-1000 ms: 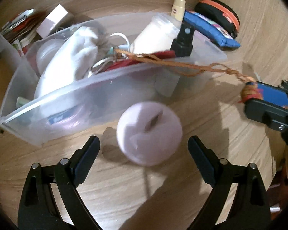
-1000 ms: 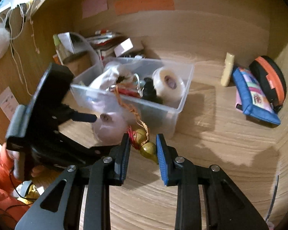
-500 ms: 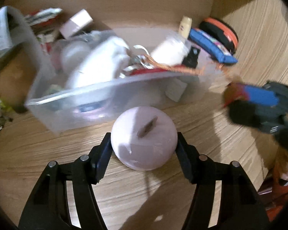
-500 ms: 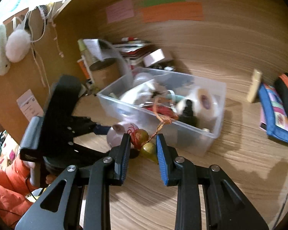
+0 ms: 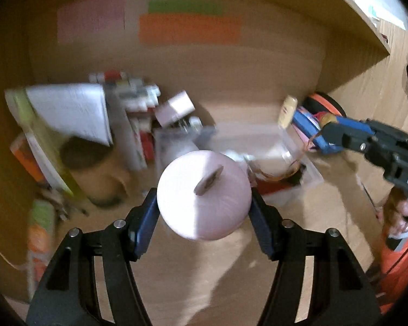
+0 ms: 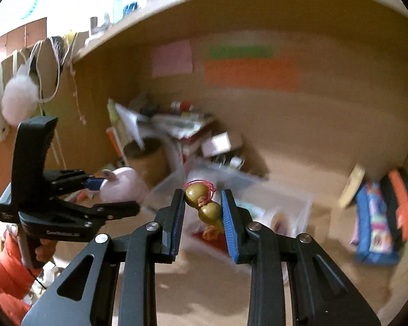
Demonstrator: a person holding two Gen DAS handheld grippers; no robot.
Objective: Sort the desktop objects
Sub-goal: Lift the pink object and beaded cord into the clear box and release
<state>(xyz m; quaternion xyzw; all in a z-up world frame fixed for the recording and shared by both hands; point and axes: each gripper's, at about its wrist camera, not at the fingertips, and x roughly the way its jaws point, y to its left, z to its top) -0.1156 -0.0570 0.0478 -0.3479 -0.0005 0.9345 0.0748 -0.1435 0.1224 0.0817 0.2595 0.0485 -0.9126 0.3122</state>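
My left gripper (image 5: pixel 204 203) is shut on a round pale pink apple-shaped object (image 5: pixel 204 194) with a short stem, held up above the desk; it also shows in the right wrist view (image 6: pixel 121 184). My right gripper (image 6: pixel 202 203) is shut on a golden gourd charm (image 6: pixel 204 202) with red thread, lifted in the air; its braided orange cord (image 5: pixel 291 168) hangs down to the clear plastic bin (image 5: pixel 304 187). The right gripper appears at the right of the left wrist view (image 5: pixel 329 133).
A clear bin (image 6: pixel 293 203) of mixed items sits on the wooden desk. A brown cup (image 6: pixel 147 157), books and papers (image 5: pixel 68 114) stand at the left. A blue pouch (image 6: pixel 372 217) and an orange-black case (image 6: pixel 399 198) lie at the right. Coloured notes are on the back wall.
Both grippers have lifted well above the desk with their objects. The left gripper closed on the pink object a second ago and has raised it. The view is blurred by motion.
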